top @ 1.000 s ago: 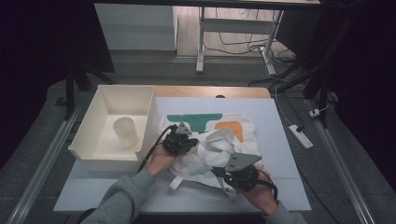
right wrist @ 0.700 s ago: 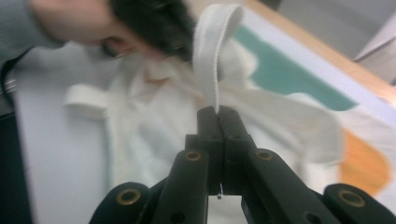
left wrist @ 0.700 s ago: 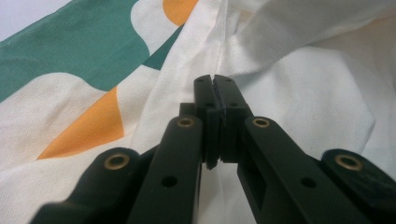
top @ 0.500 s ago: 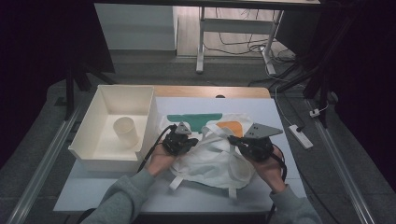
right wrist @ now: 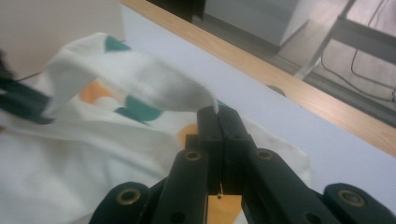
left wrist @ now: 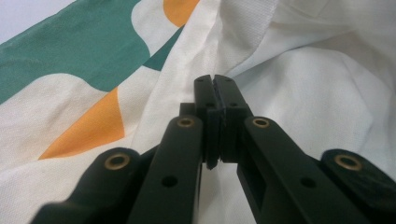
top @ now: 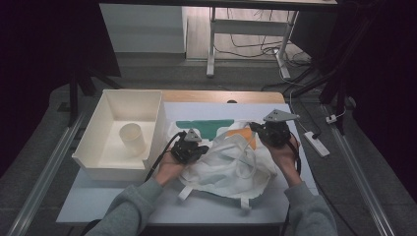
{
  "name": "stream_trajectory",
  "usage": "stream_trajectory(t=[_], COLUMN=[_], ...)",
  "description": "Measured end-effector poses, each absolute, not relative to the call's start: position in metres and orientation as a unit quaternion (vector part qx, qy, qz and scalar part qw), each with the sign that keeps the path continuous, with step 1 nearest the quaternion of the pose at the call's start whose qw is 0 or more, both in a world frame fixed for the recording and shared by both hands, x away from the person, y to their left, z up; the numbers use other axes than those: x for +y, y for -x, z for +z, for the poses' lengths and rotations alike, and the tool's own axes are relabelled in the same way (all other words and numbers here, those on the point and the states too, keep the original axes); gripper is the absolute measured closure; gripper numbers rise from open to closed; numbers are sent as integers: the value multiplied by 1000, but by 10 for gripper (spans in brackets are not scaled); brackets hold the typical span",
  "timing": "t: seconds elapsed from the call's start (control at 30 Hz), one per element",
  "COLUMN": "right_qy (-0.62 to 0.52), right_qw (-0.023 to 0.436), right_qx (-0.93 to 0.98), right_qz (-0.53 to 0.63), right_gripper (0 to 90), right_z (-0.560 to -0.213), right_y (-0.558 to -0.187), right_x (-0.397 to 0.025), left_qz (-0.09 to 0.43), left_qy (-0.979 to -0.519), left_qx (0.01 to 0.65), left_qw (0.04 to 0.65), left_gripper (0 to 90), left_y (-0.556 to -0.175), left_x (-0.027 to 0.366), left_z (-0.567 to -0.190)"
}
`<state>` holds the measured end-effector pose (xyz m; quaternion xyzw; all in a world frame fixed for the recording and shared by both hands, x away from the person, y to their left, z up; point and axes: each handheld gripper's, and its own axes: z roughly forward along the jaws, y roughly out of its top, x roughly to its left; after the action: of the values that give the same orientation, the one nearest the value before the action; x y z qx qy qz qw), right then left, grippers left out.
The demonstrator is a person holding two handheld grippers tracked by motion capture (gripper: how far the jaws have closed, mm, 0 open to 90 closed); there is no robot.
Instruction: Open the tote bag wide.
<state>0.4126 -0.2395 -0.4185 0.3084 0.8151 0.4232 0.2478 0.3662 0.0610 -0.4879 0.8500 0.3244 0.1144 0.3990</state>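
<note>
A white cloth bag (top: 231, 164) with green and orange shapes lies crumpled on the pale table mat (top: 123, 206). My left gripper (top: 196, 149) rests on the bag's left side. In the left gripper view its jaws are shut (left wrist: 215, 81) on a fold of the cloth (left wrist: 303, 93). My right gripper (top: 259, 129) is raised at the bag's far right corner. In the right gripper view it is shut (right wrist: 216, 112) on a white edge of the bag (right wrist: 140, 74), which stretches away to the left.
A white bin (top: 93, 157) stands at the table's left with a pale cup (top: 133, 138) inside. A wooden strip (top: 221, 97) runs along the far edge. A power strip (top: 314, 143) lies on the floor to the right. Two bag straps (top: 244, 202) trail toward the front edge.
My right gripper has moved from the bag's near edge up and away to the far right, drawing a cloth edge with it. The left gripper has stayed put.
</note>
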Motion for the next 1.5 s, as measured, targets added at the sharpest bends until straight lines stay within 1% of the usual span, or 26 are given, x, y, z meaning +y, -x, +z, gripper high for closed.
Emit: stream_trajectory(t=[0.1, 0.23, 0.37, 0.5, 0.57, 0.7, 0.77, 0.8, 0.83, 0.87, 0.93, 1.0, 1.03, 1.1, 1.27, 1.43, 1.47, 1.5], right_qy=[-334, -364, -380, -387, -392, -398, -398, -395, -395, -391, -386, -384, -384, -378, -343, -300, -280, -280], right_qw=[240, 227, 218, 211, 204, 167, 164, 152, 152, 145, 158, 158, 158, 161, 166, 155, 153, 153], right_qx=[810, 801, 800, 804, 806, 826, 828, 830, 830, 831, 828, 819, 819, 812, 819, 840, 854, 854], right_qz=[418, 417, 410, 400, 394, 361, 359, 364, 364, 368, 376, 397, 397, 415, 429, 425, 411, 411], right_gripper=[897, 898, 897, 897, 897, 890, 878, 811, 811, 660, 562, 484, 484, 449, 424, 406, 398, 398], right_z=[-428, -442, -455, -463, -467, -491, -495, -497, -497, -493, -482, -467, -467, -450, -419, -404, -402, -402], right_y=[-433, -456, -469, -475, -477, -487, -488, -488, -488, -486, -480, -472, -472, -461, -425, -384, -369, -369], right_x=[-247, -257, -263, -266, -266, -263, -263, -263, -263, -263, -264, -267, -267, -269, -264, -244, -236, -236], left_qz=[123, 145, 148, 149, 147, 145, 144, 143, 142, 142, 140, 141, 141, 140, 140, 146, 146, 147], left_qy=[-851, -846, -846, -849, -851, -852, -854, -855, -855, -856, -855, -855, -855, -856, -857, -857, -857, -858], left_qx=[322, 328, 332, 332, 331, 332, 332, 332, 333, 332, 334, 334, 333, 332, 331, 336, 337, 338], left_qw=[397, 394, 389, 384, 381, 377, 374, 373, 372, 370, 372, 371, 371, 370, 369, 362, 361, 359], left_gripper=[860, 785, 738, 698, 691, 692, 692, 692, 692, 692, 694, 698, 698, 699, 681, 634, 625, 625], left_y=[-365, -363, -364, -363, -364, -364, -365, -365, -365, -365, -366, -366, -366, -366, -366, -368, -369, -369], left_x=[61, 63, 64, 64, 64, 63, 63, 63, 63, 63, 64, 64, 64, 64, 64, 63, 63, 63], left_z=[-486, -484, -484, -485, -486, -487, -488, -488, -489, -489, -489, -490, -490, -490, -491, -493, -493, -494])
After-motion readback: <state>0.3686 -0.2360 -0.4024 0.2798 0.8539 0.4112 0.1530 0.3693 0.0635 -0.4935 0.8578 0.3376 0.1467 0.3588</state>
